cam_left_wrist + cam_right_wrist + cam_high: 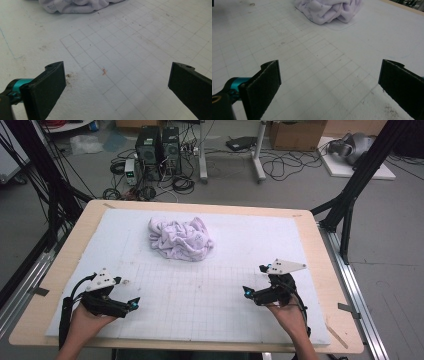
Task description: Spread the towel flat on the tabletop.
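Note:
A crumpled pale lilac cloth (181,238) lies bunched on the far middle of the white gridded mat (200,285). It appears at the top of the left gripper view as the cloth (75,5) and in the right gripper view as the cloth (329,10). My left gripper (134,303) rests low over the mat's near left, open, nothing between its jaws (116,82). My right gripper (246,291) sits at the near right, open and empty too (329,82). Both point inward toward the mat's middle, well short of the cloth.
The mat covers a wooden table (320,250) with bare edges all round. Black frame posts (350,195) stand at both sides. On the floor beyond are computer towers (157,147), tangled cables (180,182) and a cardboard box (297,135).

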Demonstrator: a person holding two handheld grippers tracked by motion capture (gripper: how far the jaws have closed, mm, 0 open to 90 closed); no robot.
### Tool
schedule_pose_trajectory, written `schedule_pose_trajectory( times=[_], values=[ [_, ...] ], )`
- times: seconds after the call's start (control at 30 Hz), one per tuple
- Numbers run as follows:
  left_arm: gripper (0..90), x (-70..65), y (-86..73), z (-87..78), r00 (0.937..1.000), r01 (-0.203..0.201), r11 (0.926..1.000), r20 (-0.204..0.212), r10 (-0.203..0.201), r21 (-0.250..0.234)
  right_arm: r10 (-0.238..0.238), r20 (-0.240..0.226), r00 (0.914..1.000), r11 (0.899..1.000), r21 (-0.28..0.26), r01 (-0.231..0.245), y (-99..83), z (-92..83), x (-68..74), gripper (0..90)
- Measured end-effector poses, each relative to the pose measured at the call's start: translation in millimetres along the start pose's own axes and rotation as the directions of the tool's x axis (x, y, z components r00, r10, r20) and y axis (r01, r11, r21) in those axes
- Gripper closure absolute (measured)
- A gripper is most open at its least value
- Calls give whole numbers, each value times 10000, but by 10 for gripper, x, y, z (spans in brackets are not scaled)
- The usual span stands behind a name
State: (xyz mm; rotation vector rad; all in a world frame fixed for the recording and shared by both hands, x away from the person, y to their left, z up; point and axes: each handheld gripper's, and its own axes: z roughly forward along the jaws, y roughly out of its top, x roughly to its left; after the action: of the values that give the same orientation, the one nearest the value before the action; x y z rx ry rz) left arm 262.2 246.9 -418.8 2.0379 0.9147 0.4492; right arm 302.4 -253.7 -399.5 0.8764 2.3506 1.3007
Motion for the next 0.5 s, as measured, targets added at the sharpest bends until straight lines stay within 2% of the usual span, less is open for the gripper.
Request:
schedule_pose_trajectory(
  times=[0.13, 0.33, 0.5],
  values=[
    [19, 3, 5, 0, 10000, -7, 10000, 24, 7, -29, 81, -118, 9999, 10000, -6, -81, 107, 50, -36, 35],
    [19, 5, 7, 6, 10000, 45, 10000, 49, -44, -60, -277, -269, 9993, 9995, 122, 281, 335, 164, -64, 48],
    [19, 11, 8, 0, 10000, 65, 9999, 46, -64, -77, -575, -398, 9976, 9983, 71, 578, 609, 264, -90, 50]
  ],
)
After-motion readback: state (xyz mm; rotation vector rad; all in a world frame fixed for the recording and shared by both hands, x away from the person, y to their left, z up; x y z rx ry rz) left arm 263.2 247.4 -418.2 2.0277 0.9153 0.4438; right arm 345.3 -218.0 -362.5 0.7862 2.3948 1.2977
